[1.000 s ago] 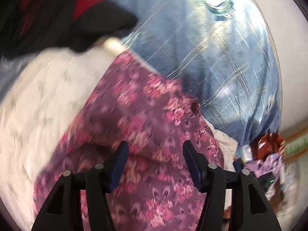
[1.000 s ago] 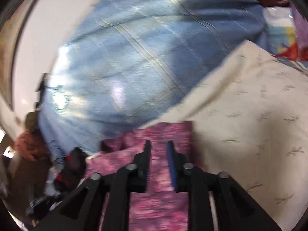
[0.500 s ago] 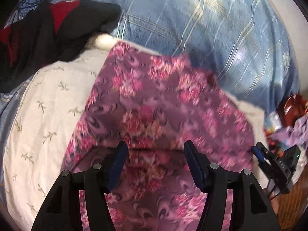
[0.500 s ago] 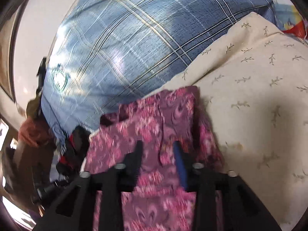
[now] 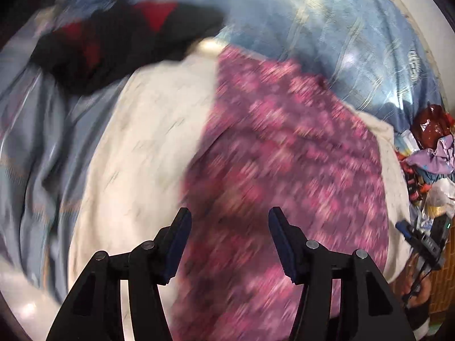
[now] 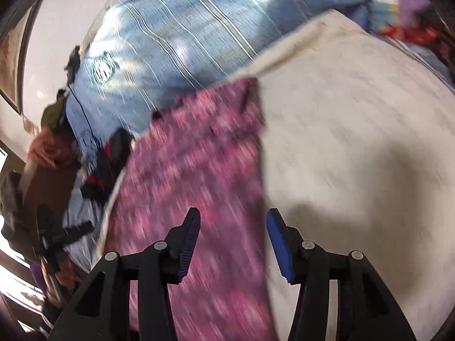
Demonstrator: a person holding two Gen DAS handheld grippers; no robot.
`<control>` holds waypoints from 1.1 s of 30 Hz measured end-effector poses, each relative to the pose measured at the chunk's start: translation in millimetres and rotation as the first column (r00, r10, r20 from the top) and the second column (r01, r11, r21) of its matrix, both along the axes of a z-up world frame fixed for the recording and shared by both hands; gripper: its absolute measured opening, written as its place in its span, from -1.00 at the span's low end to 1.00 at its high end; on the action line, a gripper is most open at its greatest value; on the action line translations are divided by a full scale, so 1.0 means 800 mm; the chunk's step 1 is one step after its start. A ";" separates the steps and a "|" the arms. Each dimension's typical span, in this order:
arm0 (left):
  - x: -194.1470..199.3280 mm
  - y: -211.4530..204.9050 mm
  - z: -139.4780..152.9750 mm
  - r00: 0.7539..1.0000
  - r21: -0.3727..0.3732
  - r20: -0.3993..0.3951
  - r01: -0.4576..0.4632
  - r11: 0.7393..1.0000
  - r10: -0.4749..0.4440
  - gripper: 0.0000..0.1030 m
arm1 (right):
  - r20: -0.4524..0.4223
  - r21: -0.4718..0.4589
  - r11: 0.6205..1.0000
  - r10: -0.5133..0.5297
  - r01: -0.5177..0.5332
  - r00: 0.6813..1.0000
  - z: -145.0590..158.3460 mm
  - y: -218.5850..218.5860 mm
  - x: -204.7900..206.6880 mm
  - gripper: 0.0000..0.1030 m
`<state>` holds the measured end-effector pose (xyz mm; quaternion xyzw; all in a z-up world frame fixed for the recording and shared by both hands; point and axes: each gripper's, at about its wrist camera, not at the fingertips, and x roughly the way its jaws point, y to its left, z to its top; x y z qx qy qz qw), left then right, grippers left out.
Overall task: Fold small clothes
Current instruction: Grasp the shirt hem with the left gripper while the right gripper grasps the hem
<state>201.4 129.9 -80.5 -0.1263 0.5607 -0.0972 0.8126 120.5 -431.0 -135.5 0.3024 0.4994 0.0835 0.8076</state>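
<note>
Blue plaid bedding [image 5: 327, 28] covers the bed, with a cream sprigged cloth [image 6: 355, 147] spread over it. On that cloth lies the purple floral garment [image 5: 284, 147], blurred. The left hand-held gripper [image 5: 229, 244] hangs released above it, jaws just narrowing; the right hand-held gripper [image 6: 231, 241] is released too, jaws just widening, nothing pinched. A black-and-red garment [image 5: 113, 45] lies beyond.

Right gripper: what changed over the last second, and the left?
The right gripper let go: it was nearly shut on the purple floral garment and has just been opening, backing off. The left gripper was open throughout, closing slightly, nothing gripped. The garment stays flat on the cream cloth.
</note>
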 end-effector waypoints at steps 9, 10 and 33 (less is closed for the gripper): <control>-0.053 0.052 -0.058 0.984 -0.122 -0.170 -0.065 0.990 0.044 0.09 | -0.083 0.081 0.996 -0.036 0.043 0.996 -0.032 -0.018 -0.116 0.00; -0.058 0.050 -0.065 0.983 -0.141 -0.183 -0.052 0.989 0.026 0.09 | -0.093 0.080 0.996 -0.029 0.037 0.995 -0.034 -0.014 -0.118 0.01; -0.105 0.027 -0.109 0.952 -0.136 -0.293 0.045 0.990 -0.084 -0.86 | -0.153 0.024 0.946 0.323 -0.323 0.934 -0.050 0.073 -0.146 -0.72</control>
